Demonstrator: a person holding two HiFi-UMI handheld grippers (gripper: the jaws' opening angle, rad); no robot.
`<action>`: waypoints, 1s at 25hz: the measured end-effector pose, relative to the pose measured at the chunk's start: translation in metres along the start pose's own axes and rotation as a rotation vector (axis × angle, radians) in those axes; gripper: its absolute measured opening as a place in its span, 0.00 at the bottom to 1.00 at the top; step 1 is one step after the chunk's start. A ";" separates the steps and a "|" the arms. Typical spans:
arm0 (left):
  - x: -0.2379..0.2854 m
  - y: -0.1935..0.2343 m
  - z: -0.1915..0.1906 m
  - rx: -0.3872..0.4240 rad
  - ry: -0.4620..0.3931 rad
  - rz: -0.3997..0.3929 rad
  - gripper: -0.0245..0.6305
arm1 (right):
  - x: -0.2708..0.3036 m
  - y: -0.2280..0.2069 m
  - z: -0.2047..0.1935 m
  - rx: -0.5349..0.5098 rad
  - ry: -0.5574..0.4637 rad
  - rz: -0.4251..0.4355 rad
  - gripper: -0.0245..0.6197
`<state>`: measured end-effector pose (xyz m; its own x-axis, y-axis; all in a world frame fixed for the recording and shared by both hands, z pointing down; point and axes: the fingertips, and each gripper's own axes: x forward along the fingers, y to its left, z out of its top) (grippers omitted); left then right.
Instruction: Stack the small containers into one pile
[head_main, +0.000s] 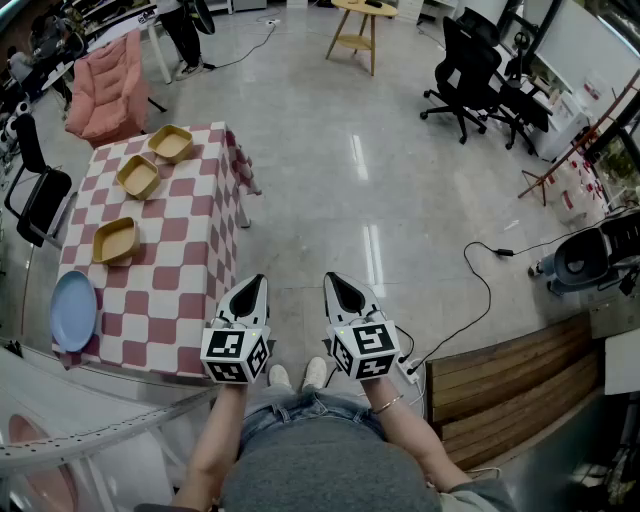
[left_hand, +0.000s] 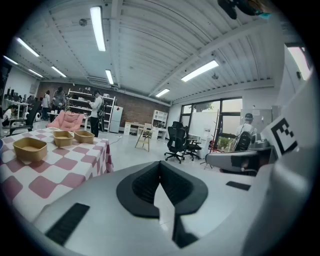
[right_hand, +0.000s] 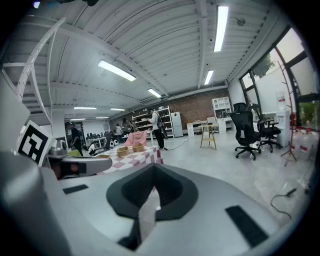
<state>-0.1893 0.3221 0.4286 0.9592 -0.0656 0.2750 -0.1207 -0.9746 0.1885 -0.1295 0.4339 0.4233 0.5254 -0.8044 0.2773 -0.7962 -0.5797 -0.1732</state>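
Observation:
Three small tan containers stand apart in a row on the red-and-white checked table at the left. The left gripper view shows them as well: the nearest container, the middle one and the far one. My left gripper is shut and empty, just off the table's near right corner. My right gripper hangs beside it over the floor, shut with nothing in it. Both point away from the containers. In their own views, the left gripper and right gripper show their jaws meeting.
A blue plate lies at the table's near left corner. A pink armchair stands behind the table, black office chairs and a wooden stool further off. A cable runs over the floor at right. People stand at the back.

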 end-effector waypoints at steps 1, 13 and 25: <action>0.003 0.001 0.001 -0.003 0.000 0.001 0.06 | 0.002 -0.001 0.000 0.000 0.001 0.002 0.05; 0.019 0.005 -0.001 0.014 0.013 0.044 0.06 | 0.013 -0.021 -0.004 0.030 -0.010 0.020 0.05; 0.023 0.019 0.008 0.020 0.005 0.146 0.06 | 0.014 -0.048 -0.008 0.047 0.023 0.025 0.05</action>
<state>-0.1679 0.3005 0.4310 0.9306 -0.2060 0.3026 -0.2538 -0.9588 0.1277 -0.0859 0.4513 0.4433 0.4979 -0.8161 0.2934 -0.7938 -0.5651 -0.2249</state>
